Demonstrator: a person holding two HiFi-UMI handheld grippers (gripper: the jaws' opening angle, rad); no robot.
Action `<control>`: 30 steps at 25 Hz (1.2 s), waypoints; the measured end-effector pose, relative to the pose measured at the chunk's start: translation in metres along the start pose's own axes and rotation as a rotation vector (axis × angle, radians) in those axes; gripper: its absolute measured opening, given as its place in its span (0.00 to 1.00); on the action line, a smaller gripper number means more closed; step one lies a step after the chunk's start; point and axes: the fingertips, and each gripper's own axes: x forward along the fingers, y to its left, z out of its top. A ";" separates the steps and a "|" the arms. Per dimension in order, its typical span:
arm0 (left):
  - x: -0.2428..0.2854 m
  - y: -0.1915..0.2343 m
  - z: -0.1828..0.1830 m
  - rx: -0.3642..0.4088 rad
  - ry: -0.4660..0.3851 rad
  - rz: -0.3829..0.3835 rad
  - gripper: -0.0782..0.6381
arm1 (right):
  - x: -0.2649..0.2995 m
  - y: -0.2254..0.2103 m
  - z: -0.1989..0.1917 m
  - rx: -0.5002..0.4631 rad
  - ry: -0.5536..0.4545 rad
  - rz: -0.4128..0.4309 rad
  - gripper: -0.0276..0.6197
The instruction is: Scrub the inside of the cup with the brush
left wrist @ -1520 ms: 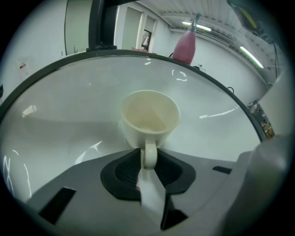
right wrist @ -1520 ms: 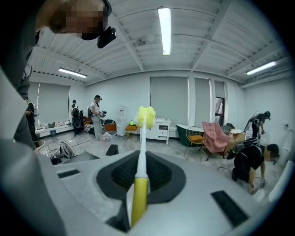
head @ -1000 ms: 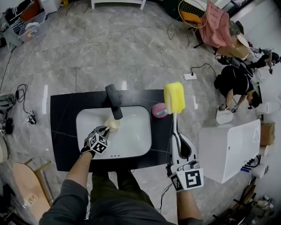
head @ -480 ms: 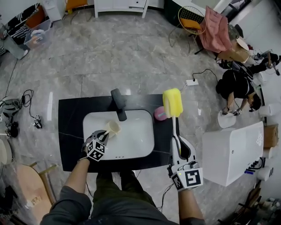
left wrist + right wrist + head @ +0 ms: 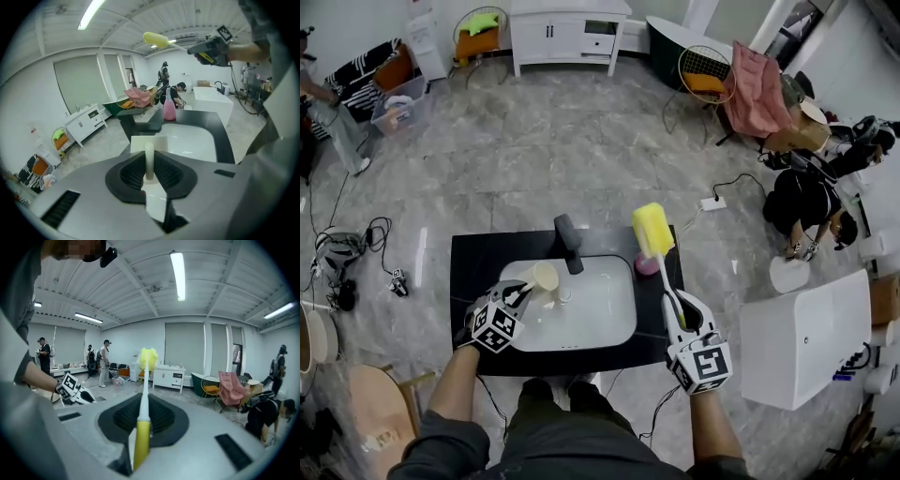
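Note:
A cream cup (image 5: 543,276) hangs over the left part of the white sink (image 5: 600,323). My left gripper (image 5: 523,293) is shut on it. In the left gripper view the cup's thin handle (image 5: 149,159) sits pinched between the dark pads, and the cup body (image 5: 149,142) lies just beyond them. My right gripper (image 5: 679,322) is shut on the white-and-yellow handle of the brush (image 5: 142,427). The brush's yellow sponge head (image 5: 650,229) stands up over the sink's right rim, apart from the cup. The head also shows in the right gripper view, sponge head (image 5: 148,356).
The sink is set in a black counter (image 5: 469,272) with a black faucet (image 5: 569,243) at the back. A pink bottle (image 5: 646,266) stands behind the brush. A white tub (image 5: 811,328) lies to the right. People stand and crouch around the room.
My left gripper has lifted the cup up out of the basin. The brush has stayed upright in the right gripper and barely shifted. The head camera has tilted up.

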 end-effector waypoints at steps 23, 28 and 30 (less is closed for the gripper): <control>-0.157 0.070 0.171 0.281 -0.184 0.034 0.18 | 0.025 0.065 0.057 -0.417 0.100 0.304 0.10; -0.163 0.061 0.173 0.326 -0.181 0.008 0.18 | 0.025 0.087 0.049 -0.539 0.175 0.406 0.10; -0.165 0.056 0.174 0.342 -0.178 0.003 0.17 | 0.024 0.091 0.045 -0.602 0.217 0.436 0.10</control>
